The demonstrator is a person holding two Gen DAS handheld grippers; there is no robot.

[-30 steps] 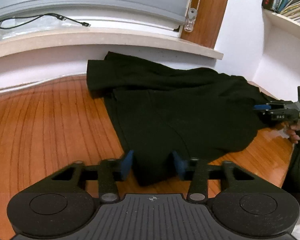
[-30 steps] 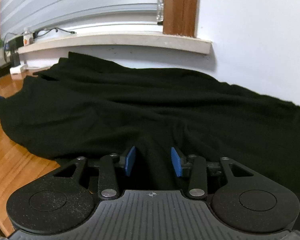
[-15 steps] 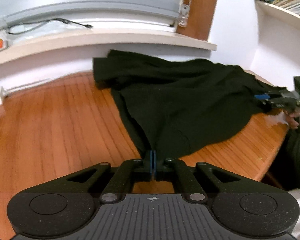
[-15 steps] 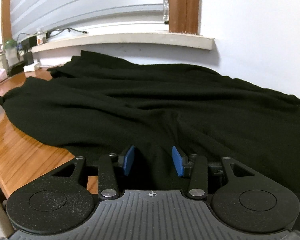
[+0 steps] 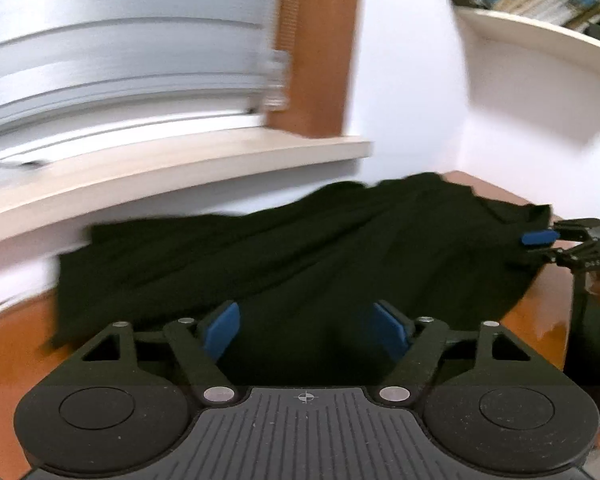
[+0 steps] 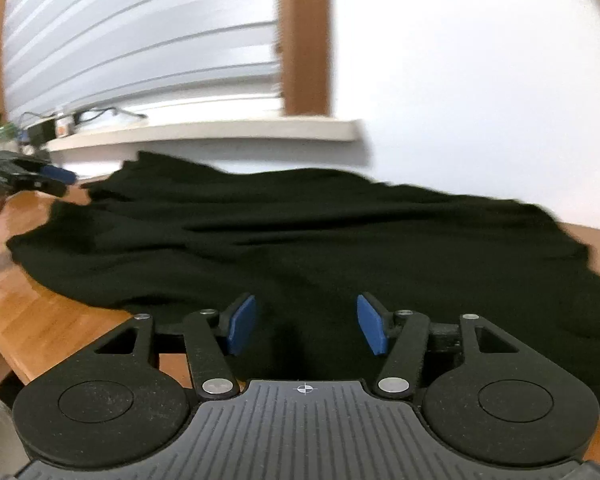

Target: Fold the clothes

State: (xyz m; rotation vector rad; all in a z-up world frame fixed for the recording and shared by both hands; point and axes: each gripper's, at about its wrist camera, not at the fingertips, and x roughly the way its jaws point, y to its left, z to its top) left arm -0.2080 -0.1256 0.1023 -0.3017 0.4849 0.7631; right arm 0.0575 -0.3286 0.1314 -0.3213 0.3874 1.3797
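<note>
Two views, left wrist: left gripper jaws are opening, pads clear of the black garment spread on the wooden table.
Risk: released edge may slide back and spoil the fold.
Right wrist: right gripper also opening, nothing clamped; cloth lies wrinkled beneath.
</note>
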